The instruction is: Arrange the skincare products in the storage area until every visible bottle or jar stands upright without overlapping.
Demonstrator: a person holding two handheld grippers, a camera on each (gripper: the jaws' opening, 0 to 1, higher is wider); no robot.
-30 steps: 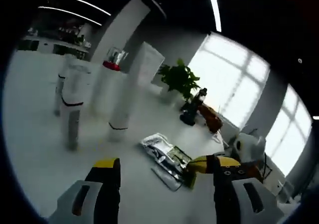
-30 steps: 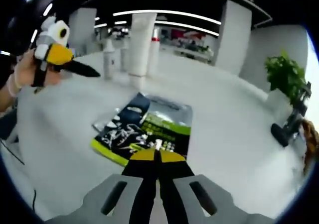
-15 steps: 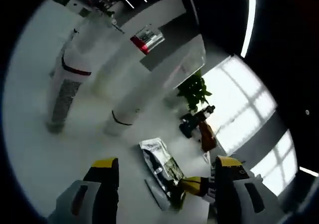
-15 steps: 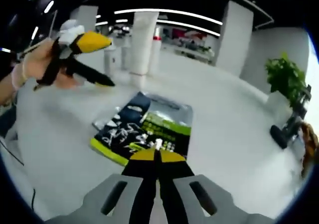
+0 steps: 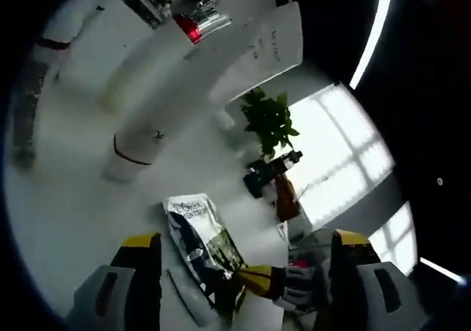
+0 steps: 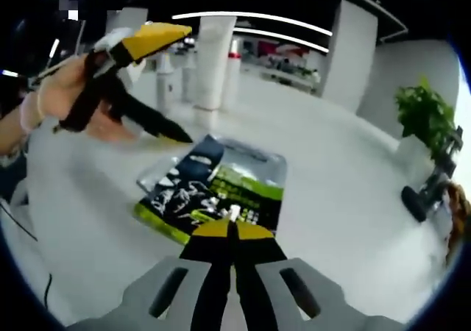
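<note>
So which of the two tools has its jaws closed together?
The right tool, at the bottom of the right gripper view, with its yellow-tipped jaws pressed together at the edge of the green-and-black packet. The left tool, in the person's hand, is spread wide open.

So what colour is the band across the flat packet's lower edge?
Lime green, on the packet, clearest in the right gripper view.

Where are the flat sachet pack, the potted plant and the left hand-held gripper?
flat sachet pack (image 6: 221, 191): right gripper view, printed front face.
potted plant (image 5: 269, 119): left gripper view, its green leaves.
left hand-held gripper (image 6: 174, 81): right gripper view, gap between its spread yellow and black tips.
</note>
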